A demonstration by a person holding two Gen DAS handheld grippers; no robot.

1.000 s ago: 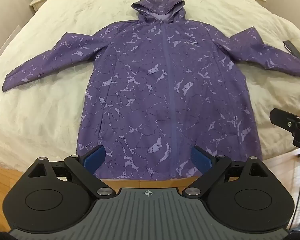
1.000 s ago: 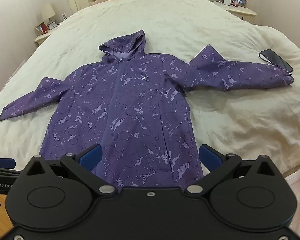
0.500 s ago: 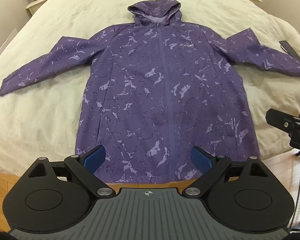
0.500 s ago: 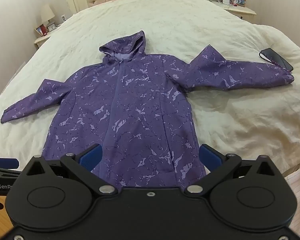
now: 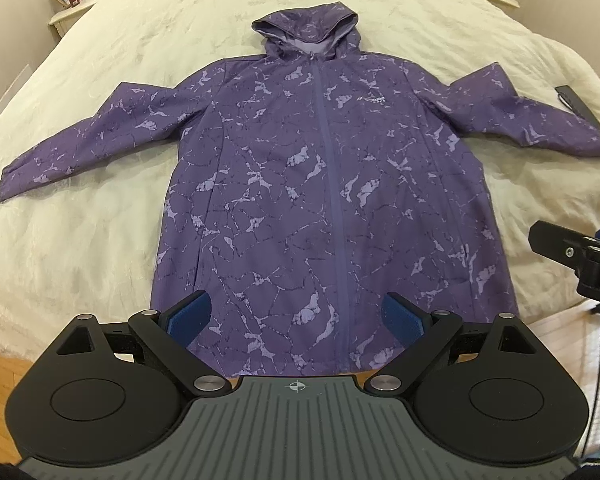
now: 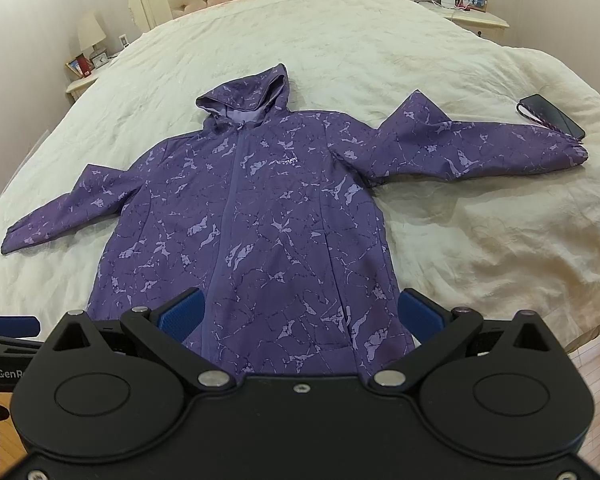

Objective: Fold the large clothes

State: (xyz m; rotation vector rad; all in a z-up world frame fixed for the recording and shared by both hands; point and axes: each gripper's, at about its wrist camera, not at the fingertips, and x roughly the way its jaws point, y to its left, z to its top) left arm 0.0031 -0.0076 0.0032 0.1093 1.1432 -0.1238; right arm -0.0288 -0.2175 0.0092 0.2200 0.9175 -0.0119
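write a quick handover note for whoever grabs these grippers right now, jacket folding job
Left gripper: jaws open, empty, held above the jacket's hem.
Right gripper: jaws open, empty, also over the hem, toward its right side.
Purple hooded jacket: flat on the cream bed, front up, zipped, hood toward the headboard, both sleeves spread out to the sides.
A dark phone lies by the right sleeve cuff; mind it.
Done: jacket laid out.
Left: every fold. Sleeves in first is probably the sensible start.

Smooth cloth jacket; rough, matt bedspread.
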